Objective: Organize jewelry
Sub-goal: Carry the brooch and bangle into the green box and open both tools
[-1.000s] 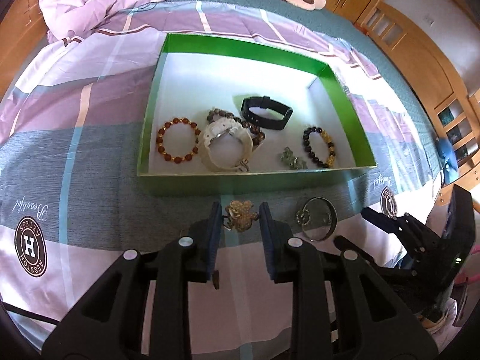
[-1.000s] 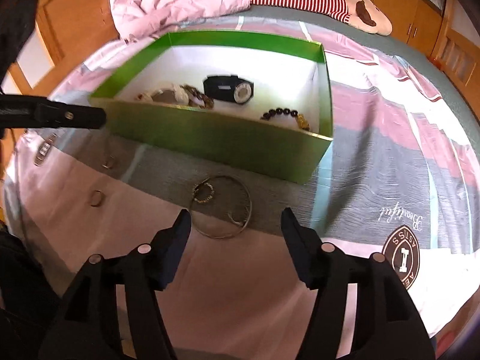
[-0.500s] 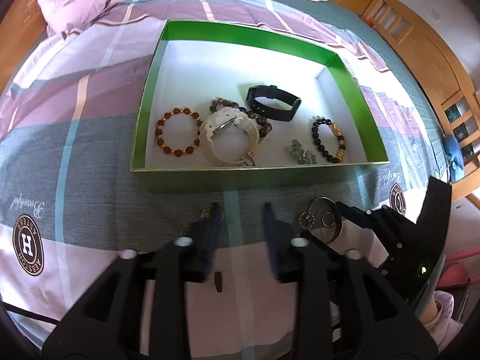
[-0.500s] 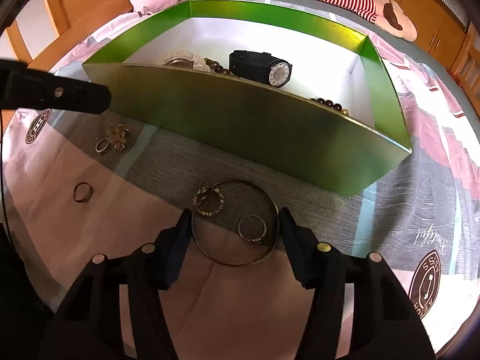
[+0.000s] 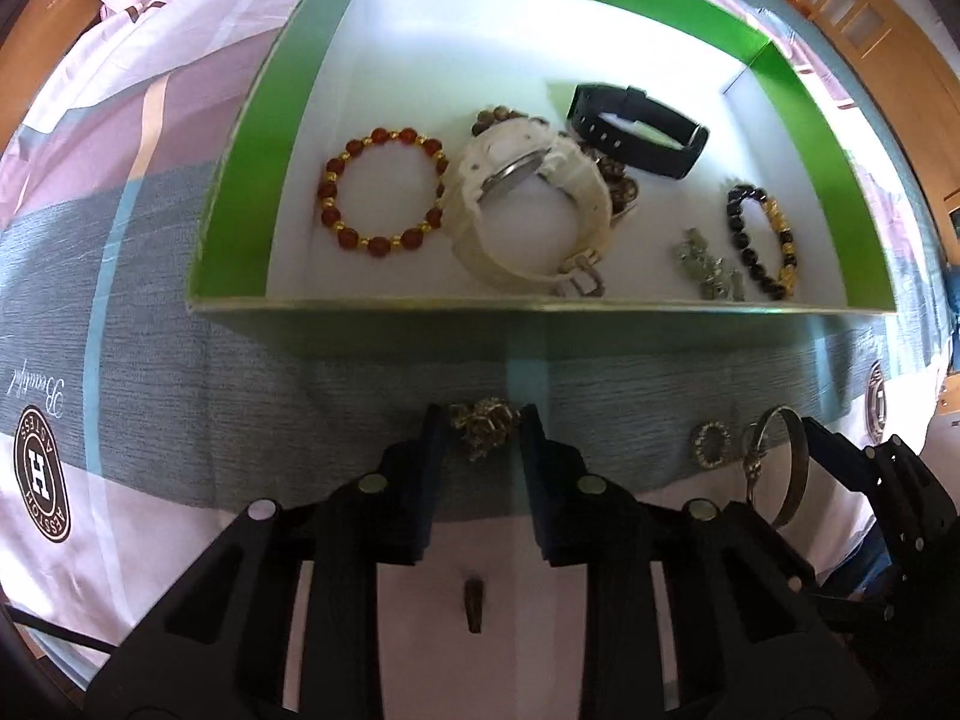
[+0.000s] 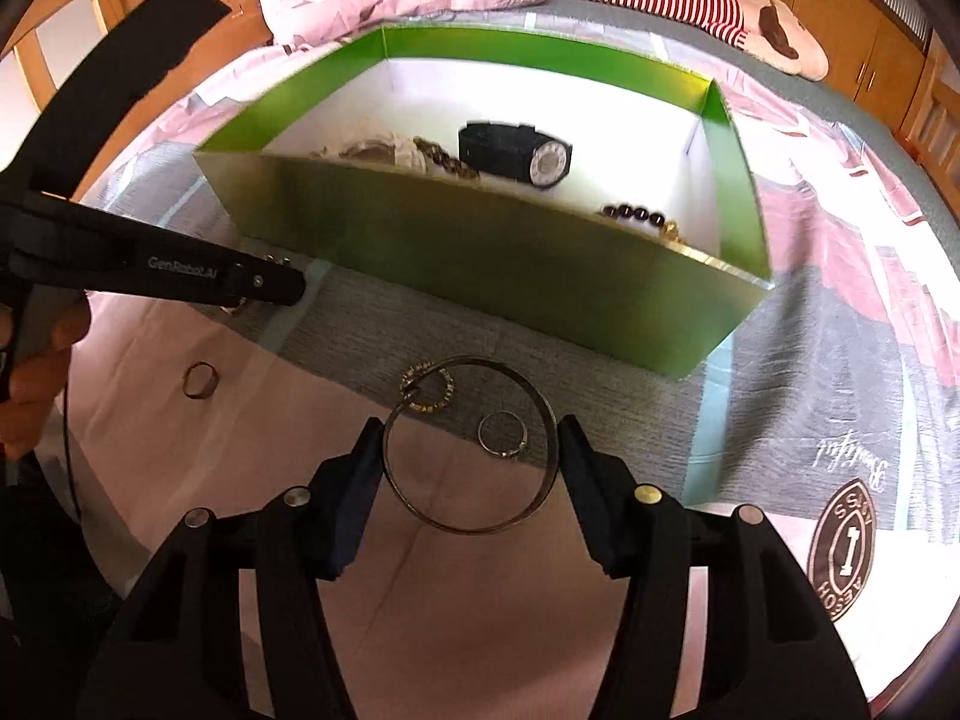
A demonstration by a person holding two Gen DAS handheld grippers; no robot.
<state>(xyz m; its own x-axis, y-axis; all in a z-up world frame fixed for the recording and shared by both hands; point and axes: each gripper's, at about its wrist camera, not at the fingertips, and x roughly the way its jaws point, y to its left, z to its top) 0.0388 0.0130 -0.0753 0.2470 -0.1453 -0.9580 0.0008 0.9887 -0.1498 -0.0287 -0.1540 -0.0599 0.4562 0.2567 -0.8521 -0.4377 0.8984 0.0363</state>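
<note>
Left gripper [image 5: 480,429]: fingers clamped on a gold flower-shaped brooch [image 5: 485,423], held just in front of the near wall of the green box [image 5: 384,333]. Small dark ring [image 5: 473,605] lies on the bedsheet [image 5: 150,396] below the fingers.

Right gripper [image 6: 471,450]: jaws spread, one finger at each side of the large metal bangle [image 6: 471,444]; contact unclear, bangle looks to lie flat on the sheet. Inside the bangle: a thin silver ring [image 6: 503,434]. A studded ring [image 6: 427,387] overlaps its far-left rim. Another plain ring [image 6: 199,381] sits well to the left.

Box contents, left wrist view: red-and-gold bead bracelet [image 5: 384,192], white watch [image 5: 534,204], brown bead bracelet [image 5: 618,180] partly under it, black band [image 5: 636,138], silver trinket [image 5: 708,267], black-and-gold bead bracelet [image 5: 762,243].

Readable text: "GenRobot.AI" on the left gripper's side in the right wrist view. Sheet has round brown logo [image 5: 41,483], reads "AESTON" with a central "H", plus script "Beautiful" [image 5: 39,399]. Same logo [image 6: 843,552] at right, mirrored orientation.
</note>
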